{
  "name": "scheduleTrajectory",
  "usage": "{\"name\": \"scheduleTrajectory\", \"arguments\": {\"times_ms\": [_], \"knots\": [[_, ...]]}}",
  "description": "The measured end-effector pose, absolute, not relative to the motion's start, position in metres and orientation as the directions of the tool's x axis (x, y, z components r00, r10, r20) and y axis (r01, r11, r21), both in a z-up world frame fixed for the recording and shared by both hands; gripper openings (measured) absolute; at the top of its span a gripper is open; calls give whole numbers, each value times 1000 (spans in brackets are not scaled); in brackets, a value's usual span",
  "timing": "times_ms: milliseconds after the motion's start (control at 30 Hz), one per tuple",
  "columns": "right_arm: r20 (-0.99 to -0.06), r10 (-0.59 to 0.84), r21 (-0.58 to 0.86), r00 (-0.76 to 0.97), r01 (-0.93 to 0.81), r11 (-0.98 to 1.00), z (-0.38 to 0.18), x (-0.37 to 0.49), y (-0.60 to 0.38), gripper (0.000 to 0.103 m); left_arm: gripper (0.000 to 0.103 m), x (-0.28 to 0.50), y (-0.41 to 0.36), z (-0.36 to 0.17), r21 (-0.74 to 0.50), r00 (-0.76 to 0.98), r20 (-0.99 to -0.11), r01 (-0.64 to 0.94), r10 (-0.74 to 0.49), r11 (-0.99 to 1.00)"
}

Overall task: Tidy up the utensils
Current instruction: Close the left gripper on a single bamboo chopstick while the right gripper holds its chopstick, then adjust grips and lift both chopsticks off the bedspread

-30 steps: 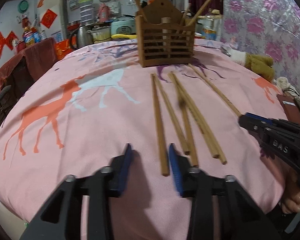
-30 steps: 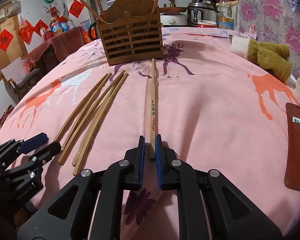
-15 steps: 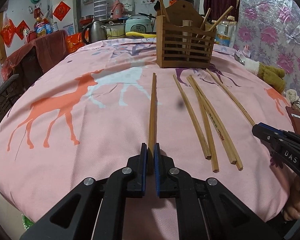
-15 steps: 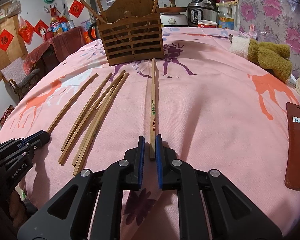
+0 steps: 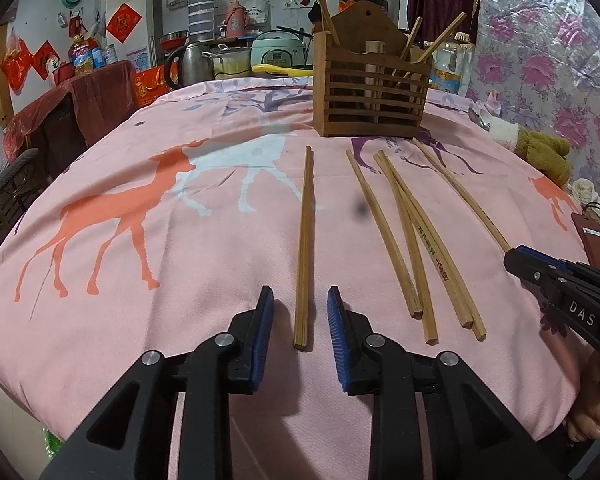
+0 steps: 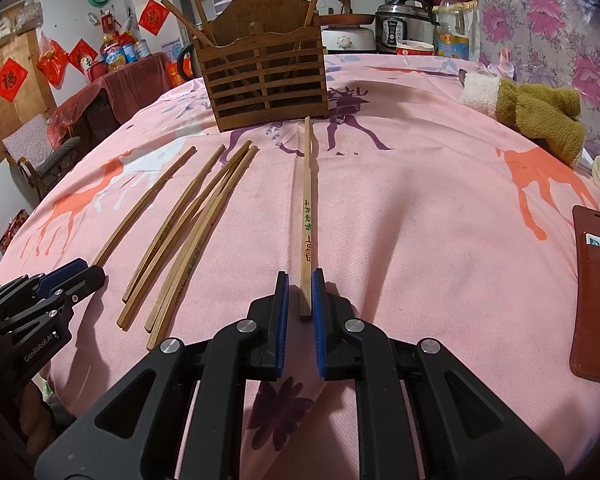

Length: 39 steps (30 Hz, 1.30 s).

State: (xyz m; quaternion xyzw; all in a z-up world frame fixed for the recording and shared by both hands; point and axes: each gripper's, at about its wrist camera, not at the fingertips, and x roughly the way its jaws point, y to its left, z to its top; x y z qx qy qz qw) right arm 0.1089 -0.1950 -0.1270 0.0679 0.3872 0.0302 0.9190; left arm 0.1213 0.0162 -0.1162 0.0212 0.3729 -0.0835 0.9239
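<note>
A wooden slatted utensil holder [image 5: 372, 92] [image 6: 266, 76] with several chopsticks in it stands at the far middle of the pink tablecloth. One plain chopstick [image 5: 305, 240] lies alone, its near end between the pads of my left gripper [image 5: 300, 312]; the jaws are opening and do not touch it. To its right lie several chopsticks [image 5: 412, 232] [image 6: 196, 224] in a loose bunch. My right gripper [image 6: 299, 292] stands narrowly open around the near end of a printed chopstick [image 6: 307, 208], with a slim gap at the left pad.
A brown wallet [image 6: 596, 300] lies at the right edge of the table. An olive and white cloth bundle [image 6: 540, 112] sits at the far right. The tablecloth drops away just below both grippers. Kettles, cookers and bottles crowd the space behind the holder.
My left gripper closed on the leftmost chopstick, slid it left away from the bunch, and has now let go with its jaws spread. The right gripper and its chopstick stayed put.
</note>
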Motion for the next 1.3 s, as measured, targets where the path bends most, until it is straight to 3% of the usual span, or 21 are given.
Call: {"name": "scheduleTrajectory", "arguments": {"times_ms": [100,833,933,1133,1200,1300], "knots": [[-707,106,143,700,-5,990,-127,109,-193,14,9,122,17,-116,-32,705,-693,173,-146,984],[-665,125,167,736,-16,986,-107,100,-199,11,6,111,15,-91,-27,738,-658,177,-151,984],[-670,168,208,724,-34,978,-107,100,-202,16,7,112,14,-95,-45,719,-673,192,-171,980],[-682,178,221,710,-33,975,-112,102,-203,21,20,116,18,-103,-78,701,-687,188,-190,979],[-678,177,223,714,-29,974,-111,101,-204,23,30,116,19,-105,-80,698,-691,187,-190,979],[-675,175,224,716,-27,974,-110,98,-205,29,33,115,18,-108,-76,692,-696,195,-192,978]]}}
